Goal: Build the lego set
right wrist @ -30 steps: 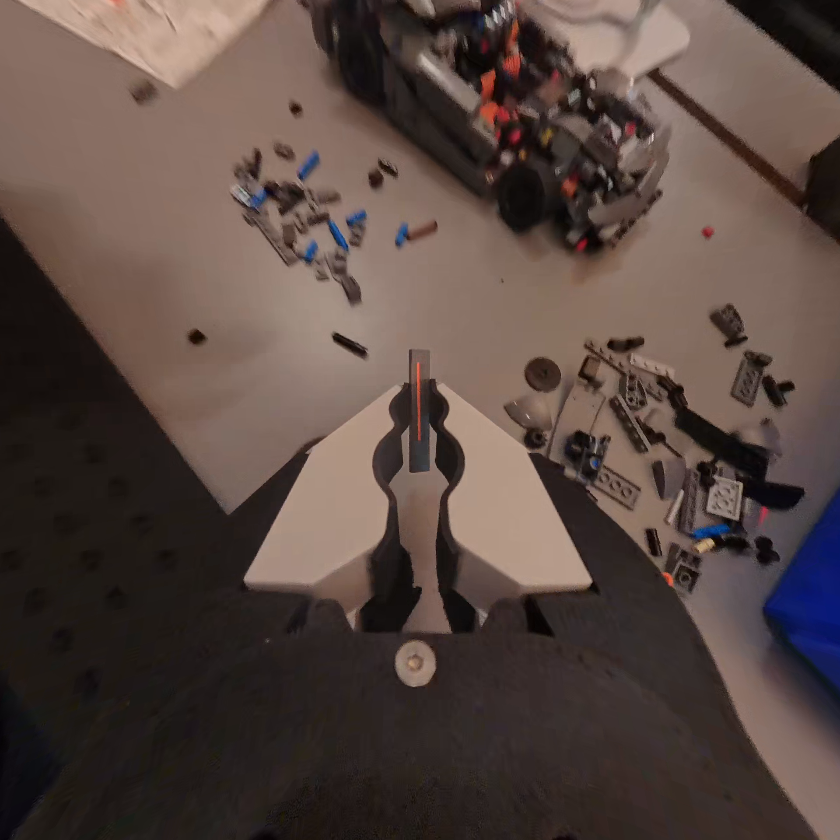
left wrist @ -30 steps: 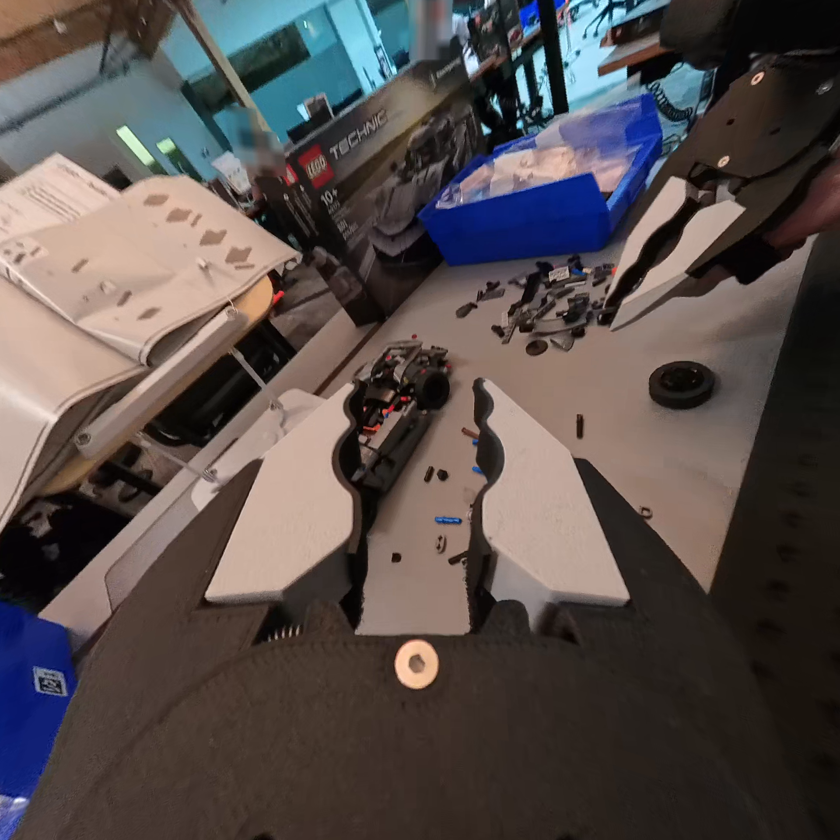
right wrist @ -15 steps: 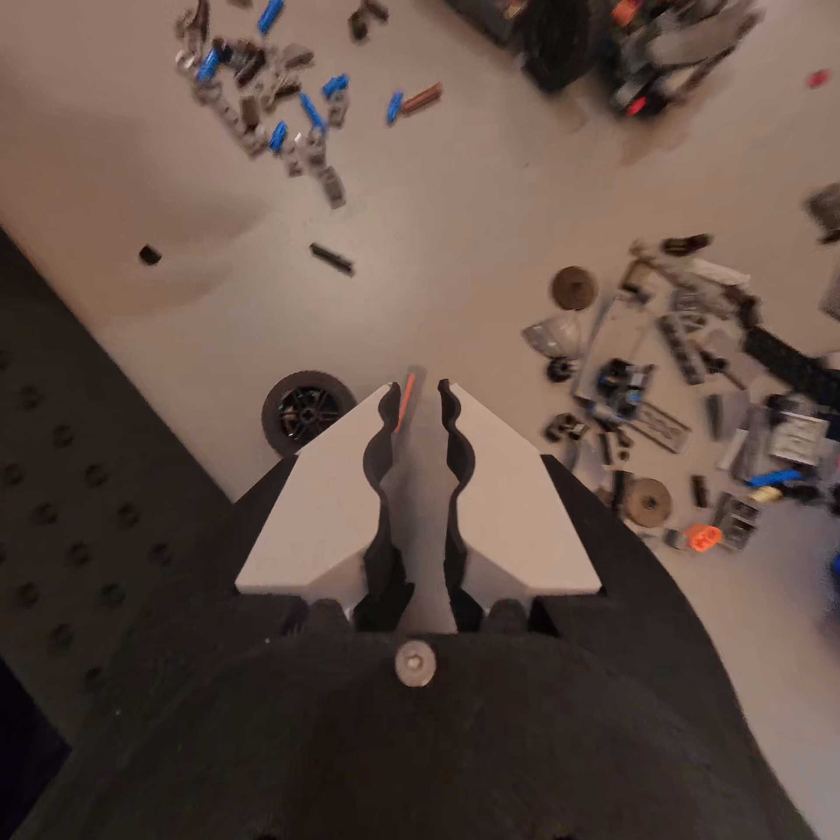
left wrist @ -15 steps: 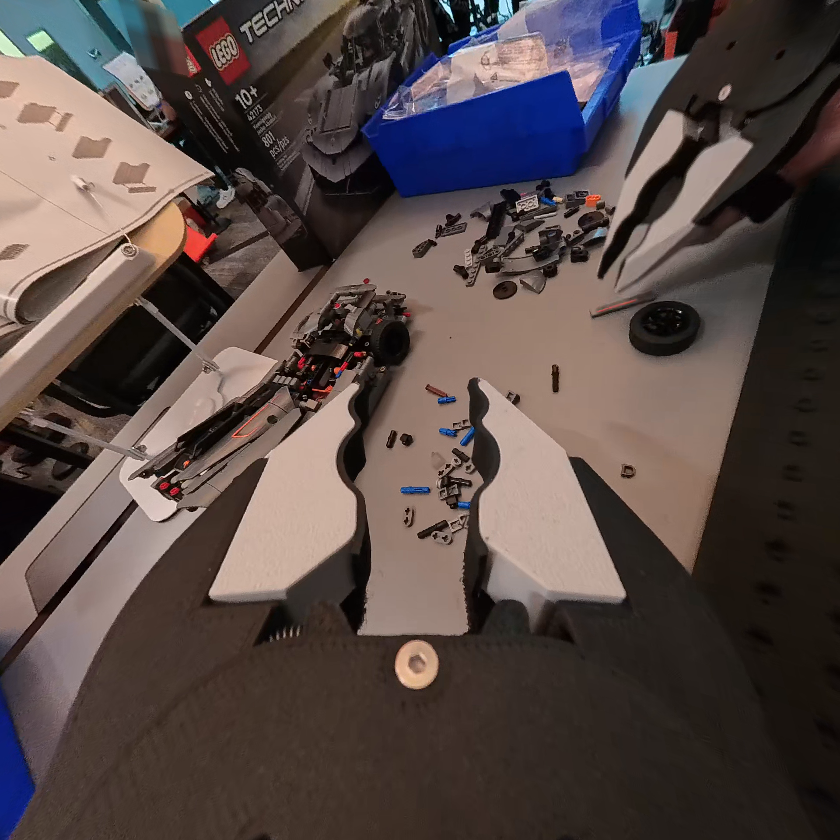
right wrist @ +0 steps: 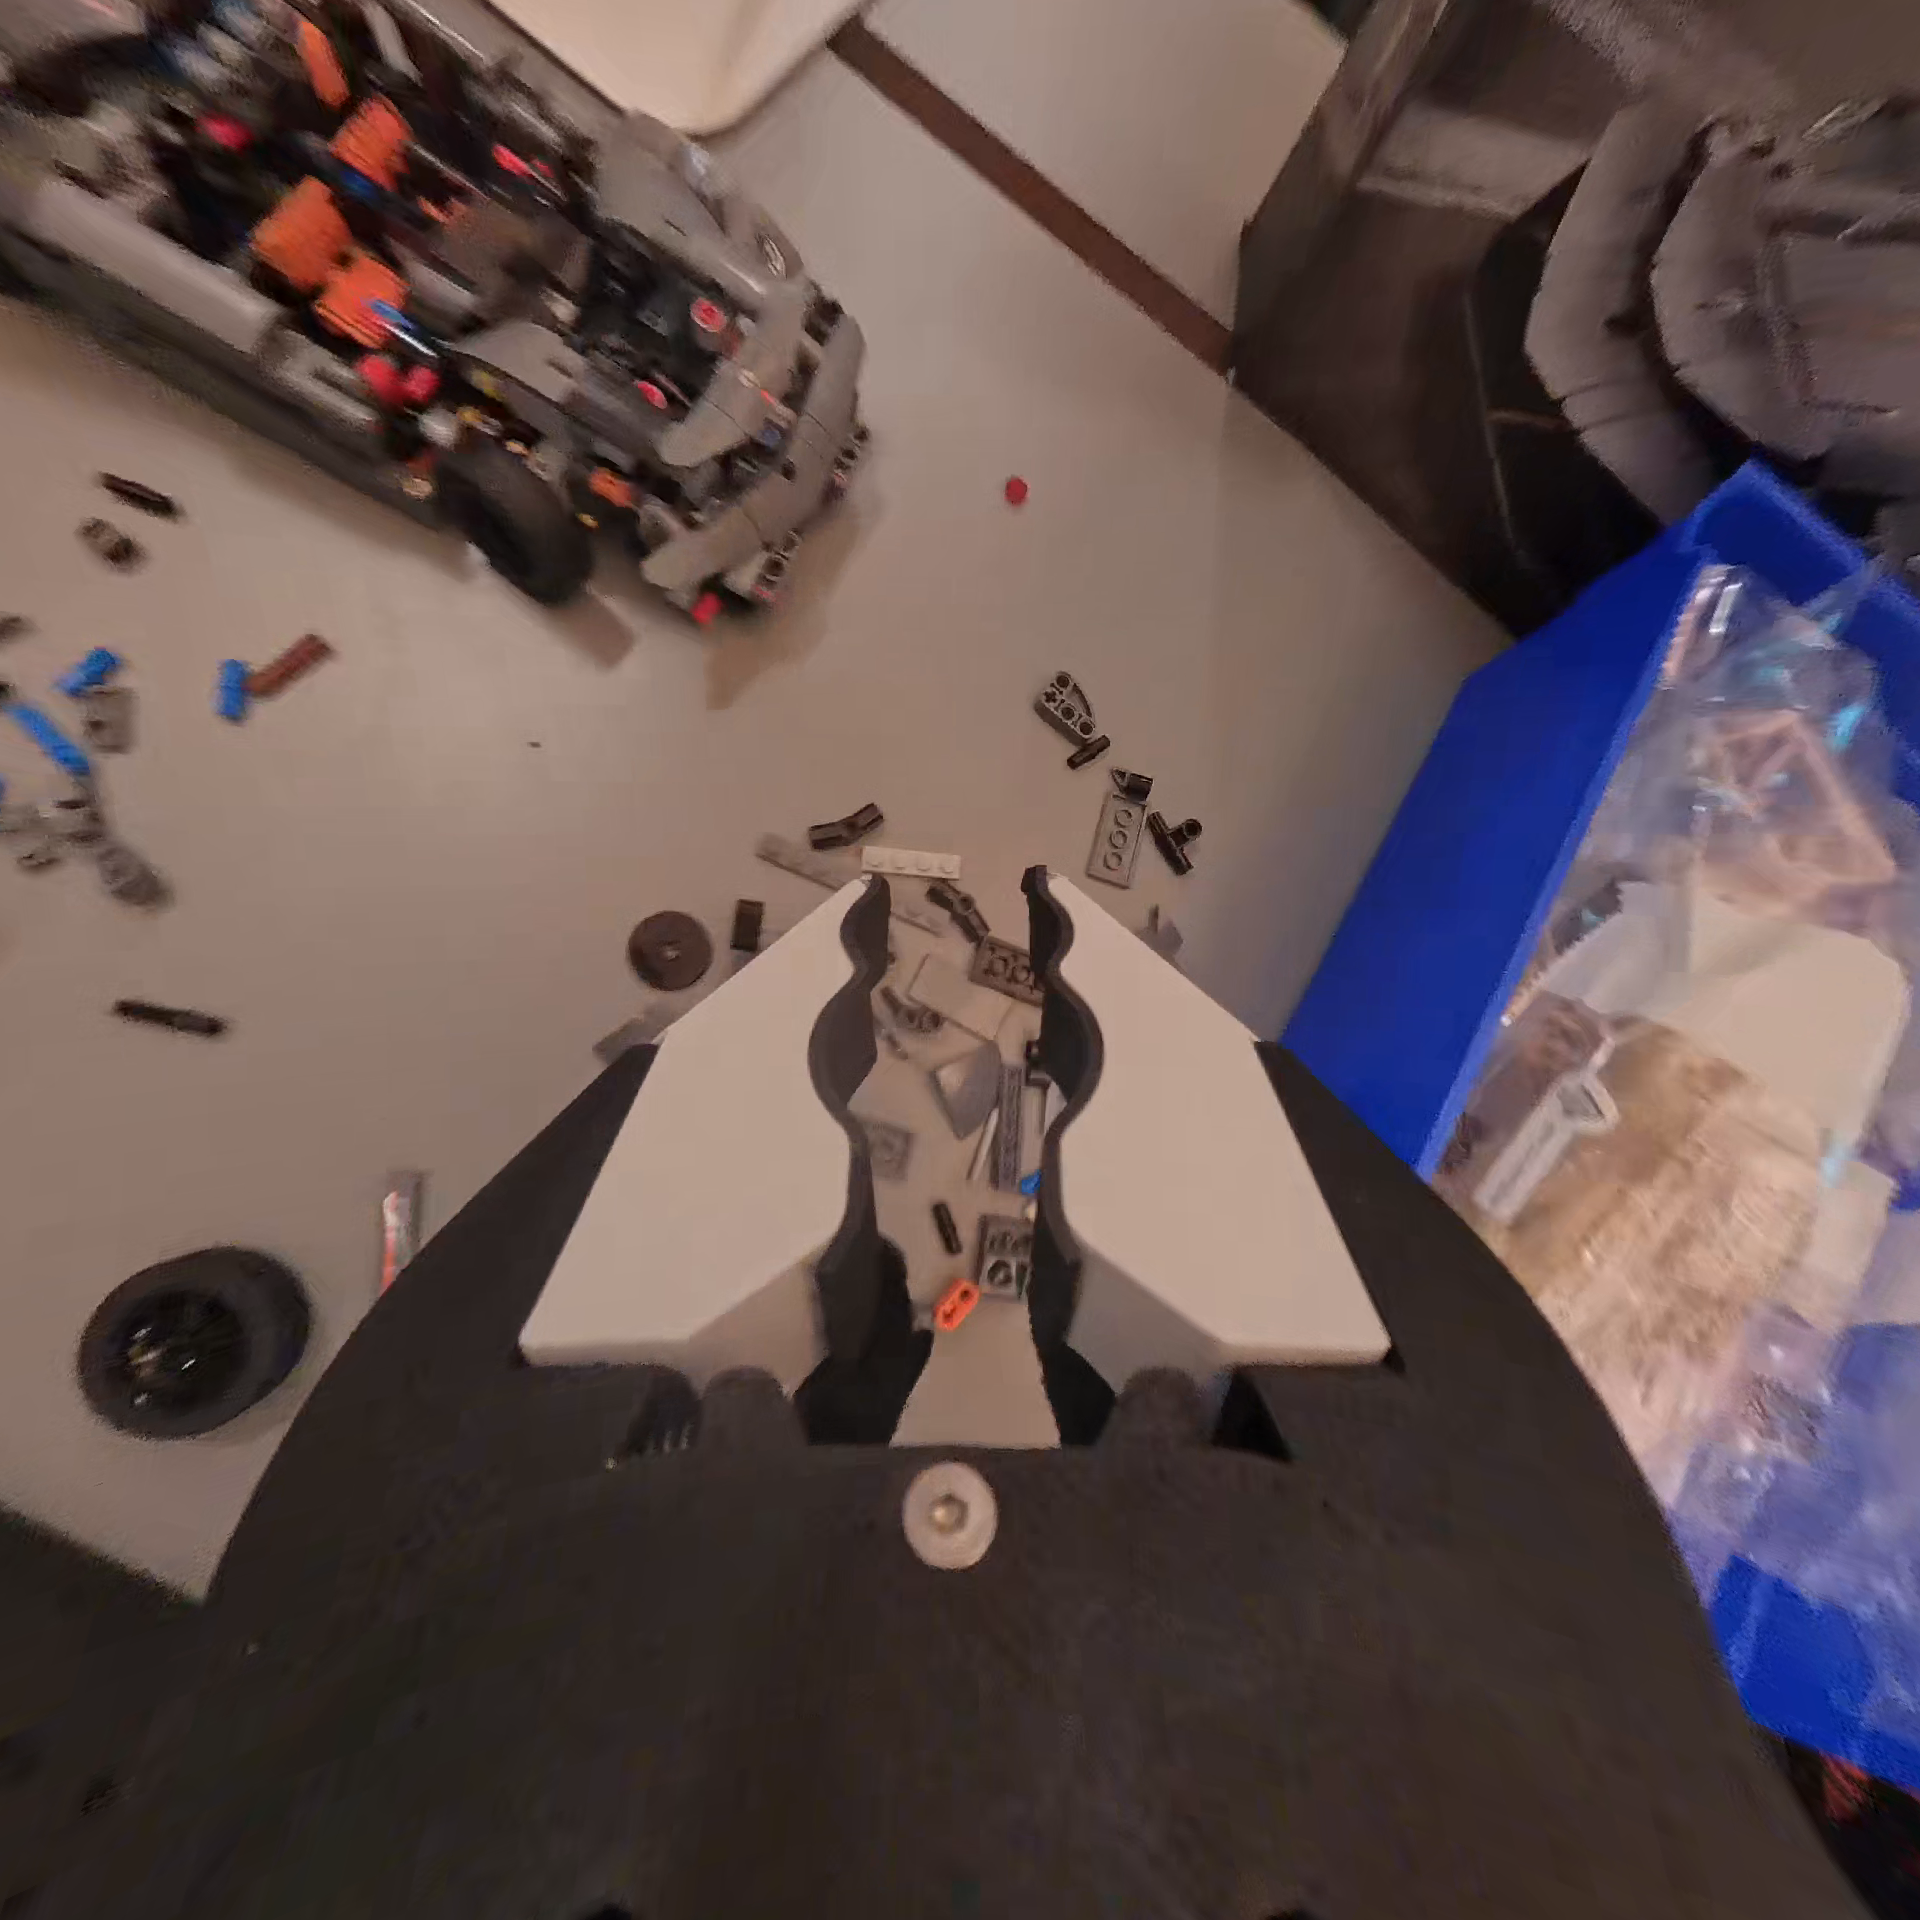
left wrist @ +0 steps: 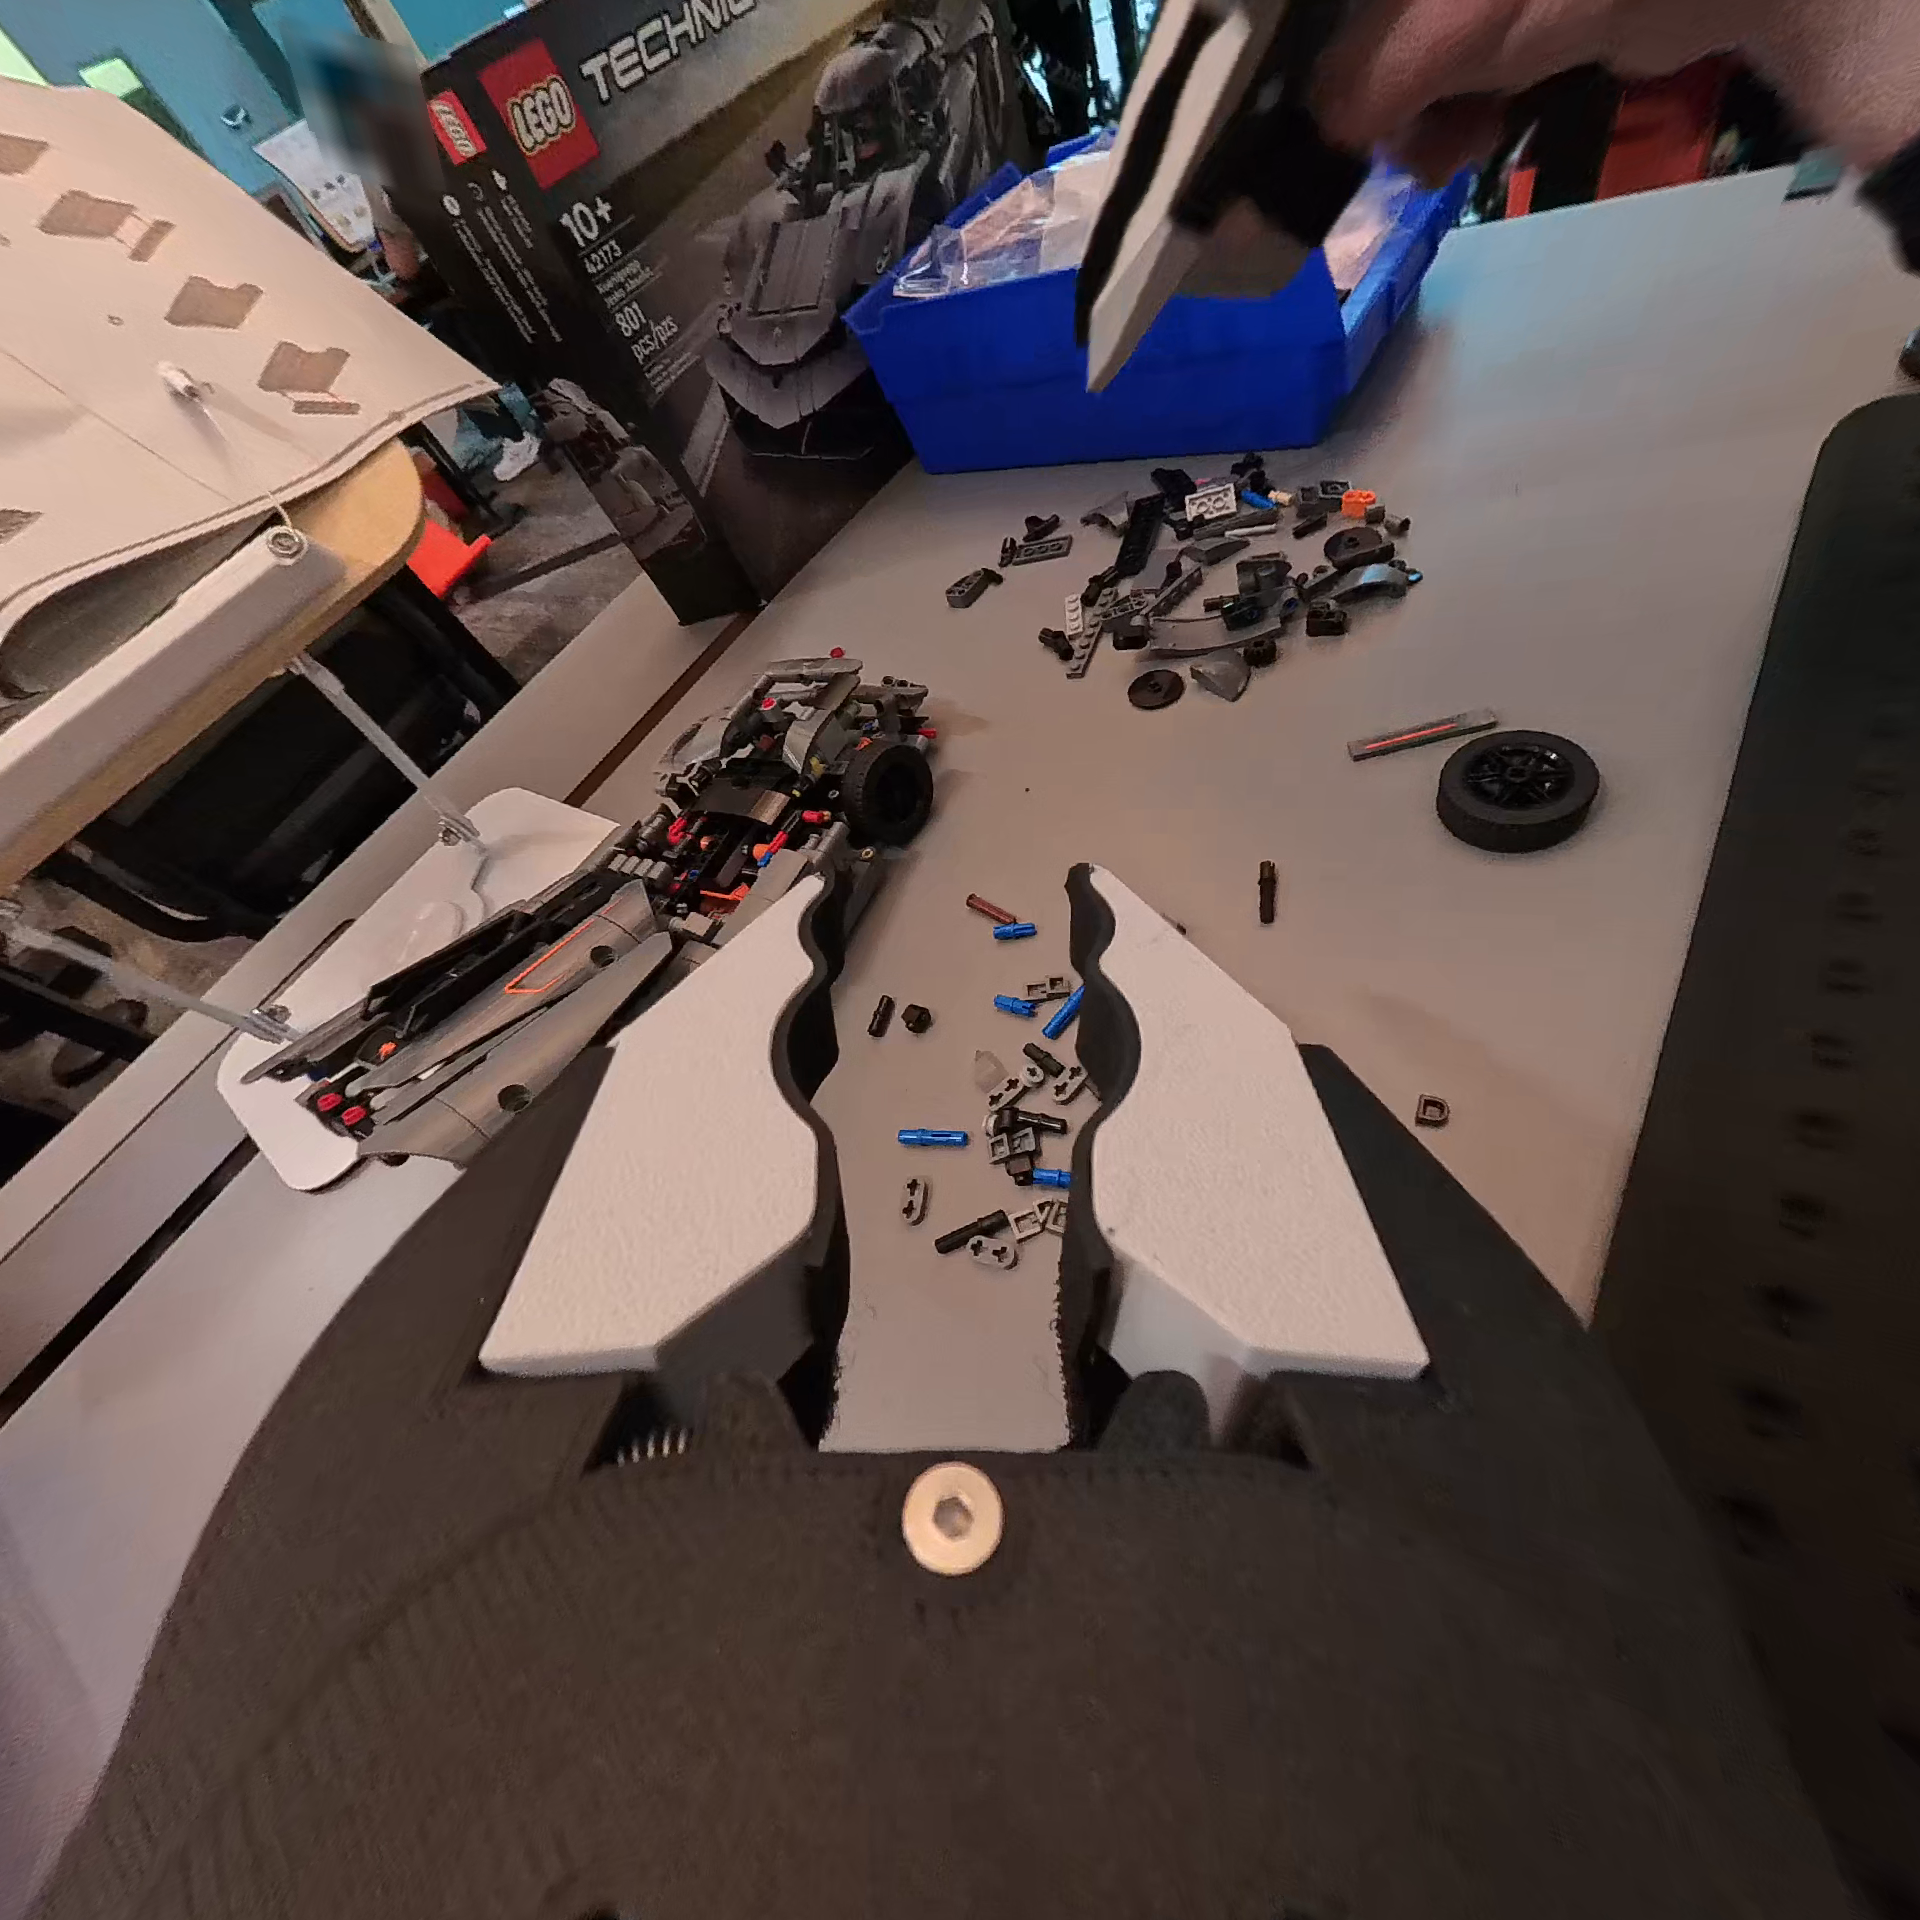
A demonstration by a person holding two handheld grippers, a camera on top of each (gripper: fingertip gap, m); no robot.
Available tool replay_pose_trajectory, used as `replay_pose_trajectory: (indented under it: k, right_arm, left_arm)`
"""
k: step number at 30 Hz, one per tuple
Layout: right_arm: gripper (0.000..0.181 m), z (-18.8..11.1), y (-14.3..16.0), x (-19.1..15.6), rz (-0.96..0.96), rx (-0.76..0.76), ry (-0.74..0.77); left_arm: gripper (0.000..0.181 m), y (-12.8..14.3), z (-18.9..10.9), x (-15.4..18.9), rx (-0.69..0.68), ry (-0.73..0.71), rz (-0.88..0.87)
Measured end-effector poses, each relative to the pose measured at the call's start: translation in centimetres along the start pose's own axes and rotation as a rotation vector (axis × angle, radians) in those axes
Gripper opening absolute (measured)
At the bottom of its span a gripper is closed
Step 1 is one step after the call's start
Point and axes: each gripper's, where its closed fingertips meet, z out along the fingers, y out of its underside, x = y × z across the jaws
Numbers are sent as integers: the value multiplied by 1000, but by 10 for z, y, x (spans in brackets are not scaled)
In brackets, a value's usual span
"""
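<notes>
Up close, the left gripper (left wrist: 948, 883) is wide open and empty, hiding part of the lego car (left wrist: 665, 914) on the table (left wrist: 1558, 436). Over a pile of loose pieces (right wrist: 961, 1039), the right gripper (right wrist: 954, 881) is open and empty too, and the car looks blurry there.

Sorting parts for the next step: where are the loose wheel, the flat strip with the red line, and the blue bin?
loose wheel (left wrist: 1518, 787), left wrist view, hub.
flat strip (left wrist: 1421, 735), left wrist view, middle.
blue bin (left wrist: 1101, 410), left wrist view, front wall.
</notes>
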Motion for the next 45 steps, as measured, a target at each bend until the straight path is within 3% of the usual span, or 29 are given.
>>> replay_pose_trajectory:
  k: [5, 12, 15, 22, 28, 34, 45]
  right_arm:
    - [25, 38, -6, 18, -18, -73, -58]
    - [19, 40, -43, 36, -302, -201, -40]
    - [24, 33, -43, 31, -437, -299, -82]
    - [22, 9, 19, -11, -536, -355, -255]
    - [22, 6, 76, -13, -531, -394, -297]
    - [19, 15, 98, -28, -553, -341, -336]
    - [17, 24, 104, -30, -624, -299, -279]
  left_arm:
    - [41, 1, 1, -1, 17, -4, -33]
    - [39, 4, 3, -3, 4, -12, -30]
    - [36, 1, -1, -5, 35, -9, -51]
    - [36, -2, -2, -2, 46, 0, -54]
    - [36, 1, 3, 1, 19, 8, -41]
    - [35, 2, 4, 0, 21, 1, -41]
    - [35, 5, 6, -1, 7, -3, -35]
